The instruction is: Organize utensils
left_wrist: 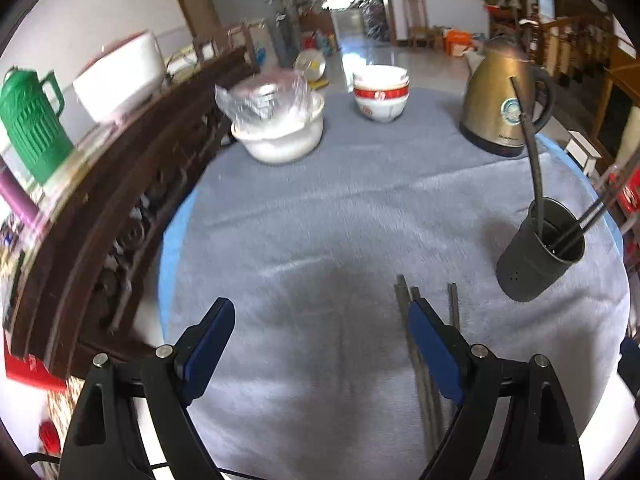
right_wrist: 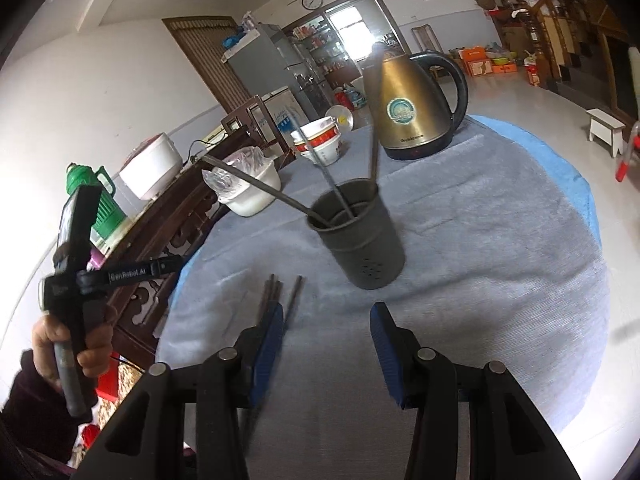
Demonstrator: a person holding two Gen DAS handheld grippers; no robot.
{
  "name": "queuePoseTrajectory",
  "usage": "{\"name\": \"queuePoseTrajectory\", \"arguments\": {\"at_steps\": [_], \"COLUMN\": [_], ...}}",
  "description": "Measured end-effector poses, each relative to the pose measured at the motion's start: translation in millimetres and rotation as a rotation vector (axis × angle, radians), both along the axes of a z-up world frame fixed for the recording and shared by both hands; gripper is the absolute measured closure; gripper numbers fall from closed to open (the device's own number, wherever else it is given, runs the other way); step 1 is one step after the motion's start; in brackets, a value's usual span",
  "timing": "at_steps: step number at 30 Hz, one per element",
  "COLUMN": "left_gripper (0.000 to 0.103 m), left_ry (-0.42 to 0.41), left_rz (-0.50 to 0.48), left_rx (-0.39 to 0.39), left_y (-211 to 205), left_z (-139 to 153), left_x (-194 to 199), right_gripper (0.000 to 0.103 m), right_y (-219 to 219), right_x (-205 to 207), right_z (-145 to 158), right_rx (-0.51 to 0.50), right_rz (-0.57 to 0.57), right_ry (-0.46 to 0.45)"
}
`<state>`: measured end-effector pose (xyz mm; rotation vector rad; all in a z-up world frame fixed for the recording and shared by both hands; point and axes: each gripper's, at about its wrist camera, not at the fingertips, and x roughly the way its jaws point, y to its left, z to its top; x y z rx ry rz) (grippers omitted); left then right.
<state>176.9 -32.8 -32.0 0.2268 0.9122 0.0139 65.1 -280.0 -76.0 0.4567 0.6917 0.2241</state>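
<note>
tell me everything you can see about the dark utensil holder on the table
The utensil holder is a dark grey, matte cylinder, metal or plastic by its look, with an open top and a cluster of small holes low on its side. It stands upright on the grey cloth in front of the gold kettle, apart from it. A few dark chopsticks lean out of it at different angles. More chopsticks lie on the cloth beside it, not touching it. Neither hand-held gripper touches it.

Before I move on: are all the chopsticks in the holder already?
No, three chopsticks lie on the cloth in front of the dark utensil holder, which holds only some.
</note>
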Motion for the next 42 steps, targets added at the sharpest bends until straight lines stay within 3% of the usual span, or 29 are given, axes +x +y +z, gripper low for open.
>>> {"name": "queuePoseTrajectory", "arguments": {"at_steps": [8, 19, 24, 31, 42], "left_gripper": [0.014, 0.014, 0.014, 0.014, 0.014], "left_ry": [-0.077, -0.063, -0.047, 0.061, 0.13], "left_rz": [-0.046, 0.111, 0.087, 0.029, -0.026], "left_rx": [0.007, -0.134, -0.184, -0.273, -0.22], "left_y": [45.4, 131.4, 130.0, 102.9, 55.1], "left_z": [1.4, -14.5, -11.3, -22.1, -33.3], "left_x": [-20.8, -35.1, -34.5, -26.1, -22.9], "right_gripper": [0.054, 0.054, 0.054, 0.054, 0.054], "right_y": [54.3, 123.8, 140.8, 137.8, 101.3], "right_x": [4.7, 39.8, 52.6, 59.8, 49.6], "right_z": [16.7, 32.0, 27.8, 7.4, -7.7], "right_rx": [-0.032, -0.137, -0.188, -0.218, -0.178], "right_rz": [0.019, 0.108, 0.103, 0.083, 0.04], "right_ry": [0.002, 0.04, 0.071, 0.139, 0.151]}}
